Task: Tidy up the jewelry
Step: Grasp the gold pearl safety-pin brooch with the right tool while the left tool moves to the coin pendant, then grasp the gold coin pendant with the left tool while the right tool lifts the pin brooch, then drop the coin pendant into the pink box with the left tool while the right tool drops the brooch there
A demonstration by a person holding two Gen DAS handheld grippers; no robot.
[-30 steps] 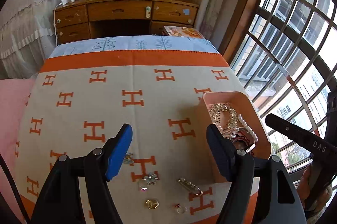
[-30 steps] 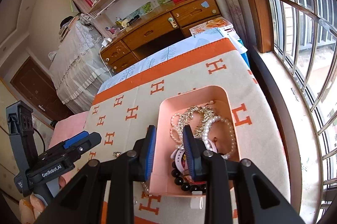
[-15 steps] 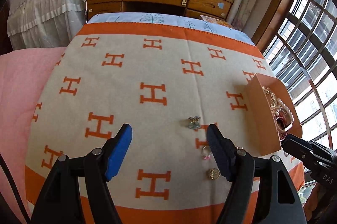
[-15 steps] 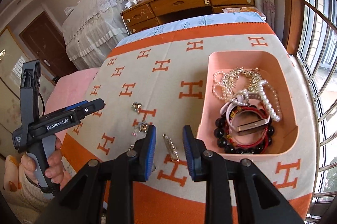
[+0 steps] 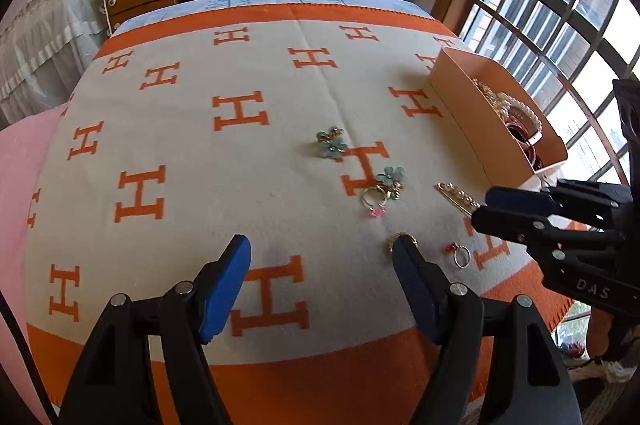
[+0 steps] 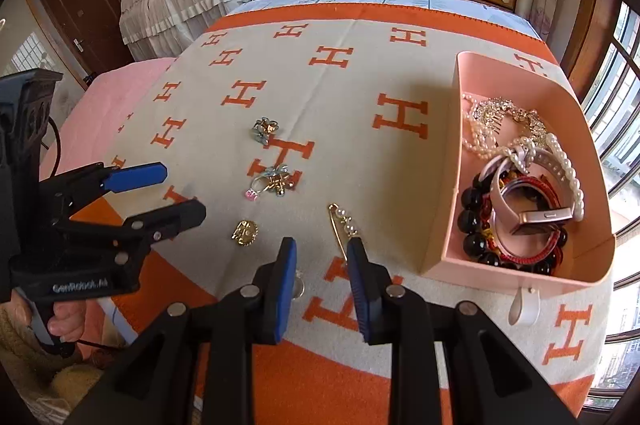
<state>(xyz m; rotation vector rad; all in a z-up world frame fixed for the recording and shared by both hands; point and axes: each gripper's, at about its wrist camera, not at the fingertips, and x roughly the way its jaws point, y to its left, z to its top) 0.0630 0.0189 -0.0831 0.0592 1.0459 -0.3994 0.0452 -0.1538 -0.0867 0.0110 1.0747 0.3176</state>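
I take the pink tray [image 6: 448, 161] as my landmark. Nearest me, my right gripper [image 6: 322, 265] hangs over the blanket [image 6: 340, 97] left of the tray, jaws narrowly apart, empty. The pearl pin [image 6: 343, 225] lies just past its tips. Left of that, my left gripper [image 5: 322, 257] has its jaws wide, empty. The gold brooch [image 6: 244, 233], rings [image 6: 272, 183] and flower earring [image 6: 265, 129] lie farther left of the tray. The tray holds pearls and bead bracelets [image 6: 474, 217].
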